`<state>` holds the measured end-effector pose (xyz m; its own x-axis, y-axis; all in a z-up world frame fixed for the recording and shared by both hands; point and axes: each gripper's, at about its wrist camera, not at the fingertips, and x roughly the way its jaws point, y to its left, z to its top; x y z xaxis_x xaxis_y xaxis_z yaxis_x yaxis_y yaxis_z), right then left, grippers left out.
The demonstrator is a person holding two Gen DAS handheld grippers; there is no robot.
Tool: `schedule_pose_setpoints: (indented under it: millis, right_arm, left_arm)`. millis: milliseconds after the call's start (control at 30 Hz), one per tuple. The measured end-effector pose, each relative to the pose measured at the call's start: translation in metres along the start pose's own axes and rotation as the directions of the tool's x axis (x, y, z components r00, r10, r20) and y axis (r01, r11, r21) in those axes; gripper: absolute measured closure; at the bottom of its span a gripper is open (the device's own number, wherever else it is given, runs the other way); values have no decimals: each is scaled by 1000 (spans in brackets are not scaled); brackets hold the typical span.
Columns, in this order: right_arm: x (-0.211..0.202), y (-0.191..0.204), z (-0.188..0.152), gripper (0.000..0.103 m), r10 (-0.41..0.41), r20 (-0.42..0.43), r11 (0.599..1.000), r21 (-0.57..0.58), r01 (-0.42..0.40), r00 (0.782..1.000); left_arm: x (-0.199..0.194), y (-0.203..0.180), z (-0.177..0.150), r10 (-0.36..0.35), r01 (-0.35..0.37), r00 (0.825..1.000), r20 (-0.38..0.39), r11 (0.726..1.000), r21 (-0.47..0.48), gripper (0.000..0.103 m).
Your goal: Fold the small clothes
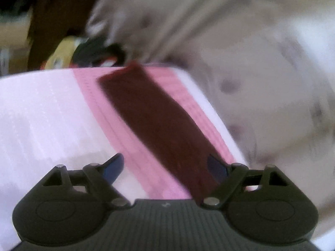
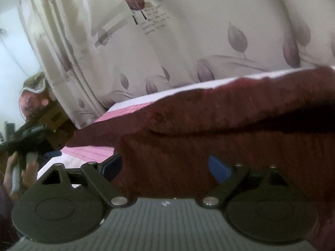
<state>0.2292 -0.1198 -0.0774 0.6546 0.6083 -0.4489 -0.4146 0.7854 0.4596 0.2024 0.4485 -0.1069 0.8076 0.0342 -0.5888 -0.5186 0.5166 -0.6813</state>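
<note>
While the left-wrist view is smeared with blur, the left hand-held gripper point(image 1: 165, 168) clearly has its jaws spread wide, nothing clamped. Its blue pads point(image 1: 113, 168) sit either side of a long dark maroon knitted garment point(image 1: 155, 123), which lies flat as a narrow strip across a pink ribbed band point(image 1: 92, 96) on a white padded surface point(image 1: 37, 113); cannot tell whether that is a bed or a worktop.

The right hand-held gripper point(image 2: 165, 167) is also released, jaws wide, pads not pressing on anything. The same maroon knit point(image 2: 240, 125) fills its view just ahead of and under the fingers, with a folded-over layer lying on top and a dark crease between the layers. Pink band point(image 2: 92, 150) and white surface point(image 2: 134, 102) show past the knit's edge.

Behind both: a cream curtain with grey-purple leaf print point(image 2: 188, 41). At the far left of the right view a person's hand point(image 2: 29, 169) grips a black device, blurred.
</note>
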Motion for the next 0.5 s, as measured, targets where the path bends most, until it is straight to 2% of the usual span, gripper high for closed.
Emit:
schedule_pose_setpoints:
  millis: [67,100,200,300,367,400,500]
  right_arm:
    - [0,-1,-5,14,7,-1,1000,0,-7,1000]
    - [0,-1,-6,14,7,1,1000,-3,-7,1000]
    - [0,1,-8,14,11,3,1000,-15,-11,1000]
    - [0,-1,-8,14,12,-3,1000,0,-12,1000]
    - [-1,-2,-9,14,13,3,1000,9,-13,1000]
    - [-1,-2,-9,14,14,6,1000,15,-14,1000]
    - [-3,-7,-9,14,13,17,999,49,-14,1000]
  left_arm:
    - [16,13,21,53,-55,998,-25,997,-47,19]
    - [21,15,29,55,-55,998,-17,998,-36,25]
    - [36,14,48,72,-72,997,-36,997,-11,25]
    - [50,4,58,105,-102,993,-53,993,57,26]
    - [59,-5,60,158,-151,986,-61,983,107,67]
    - [67,-5,63,178,-167,980,-92,978,125,94]
    - [72,3,66,121,-113,989,-91,990,84,94]
